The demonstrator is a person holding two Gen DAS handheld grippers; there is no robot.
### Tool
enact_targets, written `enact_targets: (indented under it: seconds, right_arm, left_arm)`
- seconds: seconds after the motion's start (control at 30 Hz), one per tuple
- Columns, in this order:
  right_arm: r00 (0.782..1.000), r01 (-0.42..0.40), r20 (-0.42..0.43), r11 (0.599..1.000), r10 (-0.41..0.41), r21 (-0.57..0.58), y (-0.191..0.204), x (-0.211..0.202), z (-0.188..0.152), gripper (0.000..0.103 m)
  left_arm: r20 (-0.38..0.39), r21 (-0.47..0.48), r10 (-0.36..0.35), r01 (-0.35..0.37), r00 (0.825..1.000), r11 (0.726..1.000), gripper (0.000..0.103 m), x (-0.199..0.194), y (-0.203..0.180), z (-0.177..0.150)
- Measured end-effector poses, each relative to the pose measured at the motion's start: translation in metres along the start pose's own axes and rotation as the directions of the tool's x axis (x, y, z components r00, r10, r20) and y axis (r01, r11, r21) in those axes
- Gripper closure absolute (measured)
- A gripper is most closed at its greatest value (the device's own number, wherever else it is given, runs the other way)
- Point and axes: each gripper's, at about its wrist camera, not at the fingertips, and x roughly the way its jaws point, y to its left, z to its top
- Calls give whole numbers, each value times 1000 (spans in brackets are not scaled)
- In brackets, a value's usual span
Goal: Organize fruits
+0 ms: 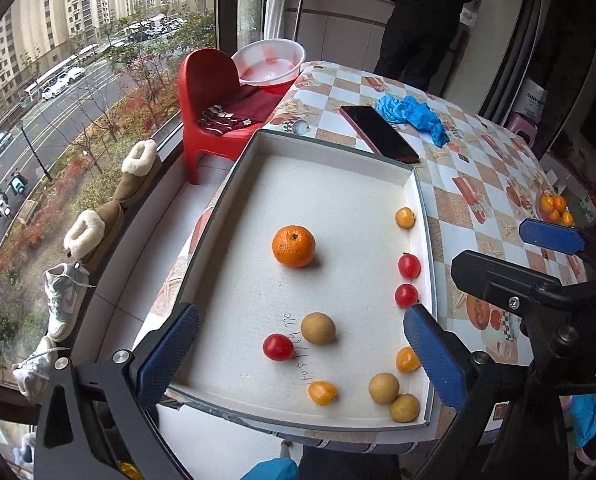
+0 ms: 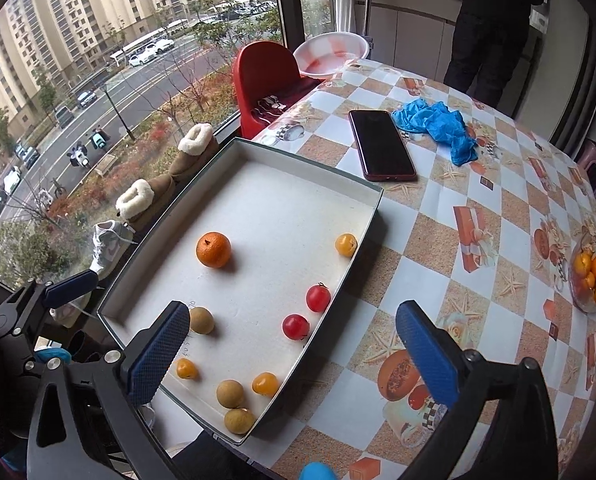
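A shallow white tray [image 1: 330, 148] [image 2: 242, 152] sits on the table's left part. In it lie an orange [image 1: 293, 246] [image 2: 213, 249], three red cherry tomatoes [image 1: 278, 347] [image 2: 318, 298], several yellow tomatoes [image 1: 322, 393] [image 2: 346, 244] and three tan longans [image 1: 318, 328] [image 2: 230, 393]. My left gripper [image 1: 298, 354] is open and empty above the tray's near end. My right gripper [image 2: 294, 354] is open and empty over the tray's near right corner.
A dark phone [image 1: 378, 133] [image 2: 382, 150] and blue gloves [image 1: 414, 114] [image 2: 438, 124] lie beyond the tray. A glass bowl of oranges [image 2: 590, 276] stands at the table's right edge. A red chair [image 1: 214, 96] and a basin [image 1: 268, 64] stand by the window. A person [image 1: 422, 12] stands behind.
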Motion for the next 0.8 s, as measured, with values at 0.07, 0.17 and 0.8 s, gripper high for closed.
enact_targets:
  seconds: [0.07,0.17,0.8]
  right_arm:
    - [1000,7,-18,1000,-8,-12,4,1,0,0]
    - [999,18,-48,999,-19,-26,8,4,0,0]
    - [985,23,-172,1000,-24,-8,9,37,-17,0]
  left_arm:
    - [-22,-2,23,-23,999,1000,0,-1,2,-1]
    - [-63,-29,8,-10,998,1000,0,1,7,-3]
    - [-113,-25,106,-110,988,994,0,25,7,-20]
